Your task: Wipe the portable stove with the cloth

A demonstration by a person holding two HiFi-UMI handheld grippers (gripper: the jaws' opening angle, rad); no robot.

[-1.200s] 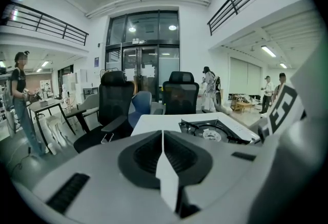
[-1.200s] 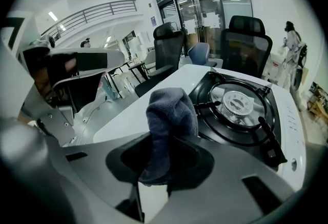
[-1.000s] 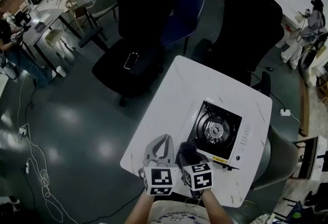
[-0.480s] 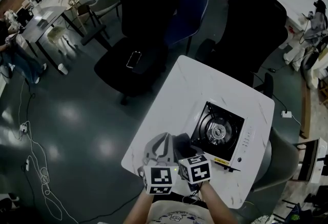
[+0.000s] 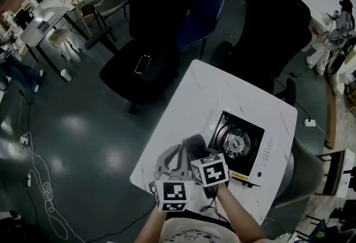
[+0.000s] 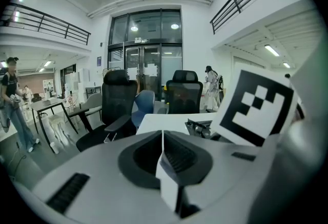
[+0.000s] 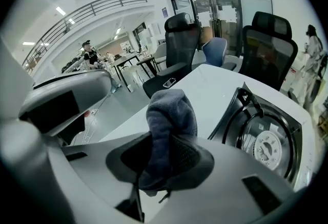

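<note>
Shifting toward 11 o'clock: right gripper (image 7: 159,160) clamping cloth (image 7: 171,115), near stove (image 5: 240,142), wiping pending; left gripper (image 6: 163,155) closed, empty.

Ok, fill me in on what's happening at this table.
A person stands at the near edge of the white table with a gripper in each hand. The right gripper is shut on a blue-grey cloth, which it holds above the table just left of the portable stove. The cloth is not yet on the stove, so wiping doesn't seem to have begun. The left gripper sits beside it, its fingers together with nothing between them.
</note>
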